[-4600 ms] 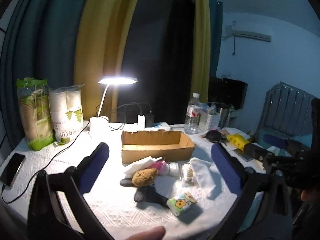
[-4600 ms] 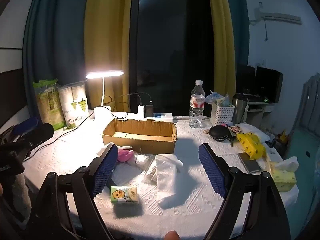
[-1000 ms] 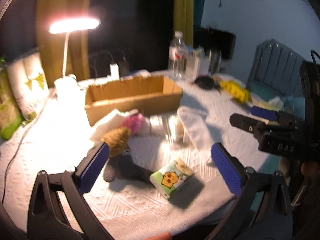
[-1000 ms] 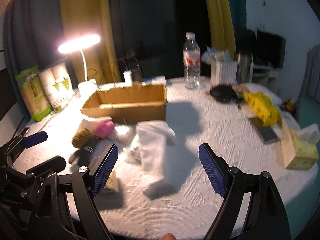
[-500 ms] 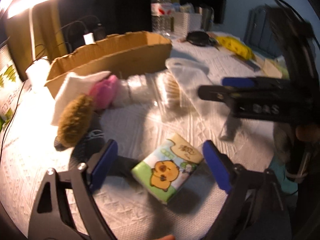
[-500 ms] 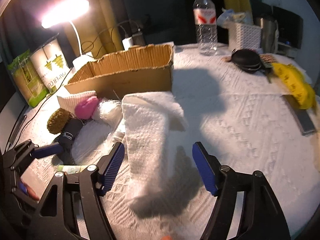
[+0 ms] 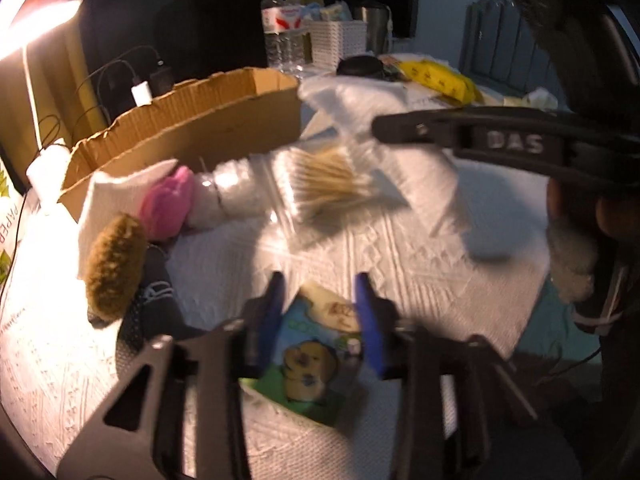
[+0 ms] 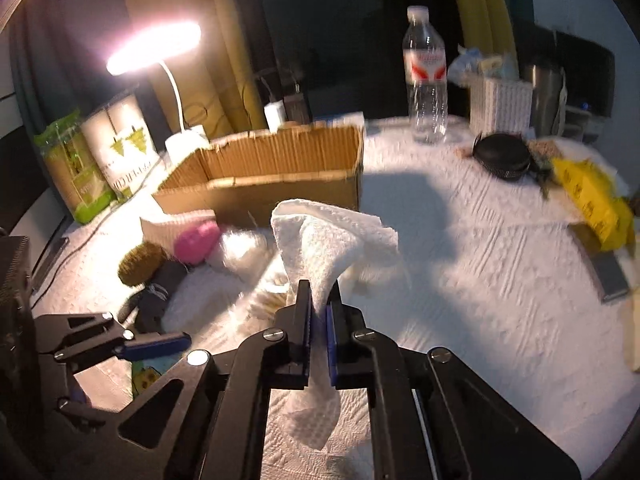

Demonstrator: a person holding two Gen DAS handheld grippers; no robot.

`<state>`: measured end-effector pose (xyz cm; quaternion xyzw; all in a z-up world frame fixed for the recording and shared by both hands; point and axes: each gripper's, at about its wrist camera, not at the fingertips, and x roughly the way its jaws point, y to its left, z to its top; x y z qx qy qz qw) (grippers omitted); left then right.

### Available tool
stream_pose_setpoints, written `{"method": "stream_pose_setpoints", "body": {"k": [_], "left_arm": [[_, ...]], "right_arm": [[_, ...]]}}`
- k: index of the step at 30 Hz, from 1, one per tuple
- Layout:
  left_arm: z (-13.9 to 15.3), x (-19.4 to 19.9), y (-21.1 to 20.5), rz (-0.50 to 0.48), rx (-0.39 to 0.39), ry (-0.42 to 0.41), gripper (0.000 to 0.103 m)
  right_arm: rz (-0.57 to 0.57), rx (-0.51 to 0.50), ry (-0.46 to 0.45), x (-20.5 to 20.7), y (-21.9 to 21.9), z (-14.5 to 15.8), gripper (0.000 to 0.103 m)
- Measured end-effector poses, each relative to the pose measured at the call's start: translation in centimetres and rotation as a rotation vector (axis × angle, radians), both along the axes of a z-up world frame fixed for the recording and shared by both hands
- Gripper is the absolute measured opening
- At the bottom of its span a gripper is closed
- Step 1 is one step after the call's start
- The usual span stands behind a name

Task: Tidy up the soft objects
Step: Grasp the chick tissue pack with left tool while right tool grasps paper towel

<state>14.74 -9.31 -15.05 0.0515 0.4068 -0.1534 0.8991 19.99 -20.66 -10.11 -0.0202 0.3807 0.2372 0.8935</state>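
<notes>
the right hand-held gripper has its blue pads pinched almost together on a fold of the white paper towel, which stands up in a soft peak ahead of the jaws while its tail trails back onto the worktop. the left hand-held gripper sits low over the tissue pack with the cartoon print, jaws narrowed to either side of it; the view is blurred, so i can't tell whether the pads are actually pressing on it or only framing it.

the cardboard box waits open just behind the pile, with the pink soft thing, the brown scrubby ball and a dark bundle lying in front of it, close beside one another.

what worries me is the towel. it's held by one thin fold, so it looks likely to slide out, or the loose tail could drag across the bag of cotton swabs lying right under it and sweep that along. the tissue pack is slick plastic and squashy; a shallow pinch could let it squirt out or tip as it comes up. the two hand-held grippers are also near each other, so both swinging toward the box at once could make them bump, or clip the box's ragged front wall and shove it back toward the lamp.
</notes>
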Motion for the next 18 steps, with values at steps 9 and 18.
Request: {"method": "stream_pose_setpoints", "body": {"k": [9, 18], "left_arm": [[0.8, 0.4, 2.3, 0.023, -0.066, 0.035, 0.035], [-0.8, -1.7, 1.1, -0.094, -0.002, 0.046, 0.076]], "right_arm": [[-0.029, 0.006, -0.103, 0.3, -0.7, 3.9, 0.007], [-0.045, 0.003, -0.082, -0.9, -1.0, 3.0, 0.007]]}}
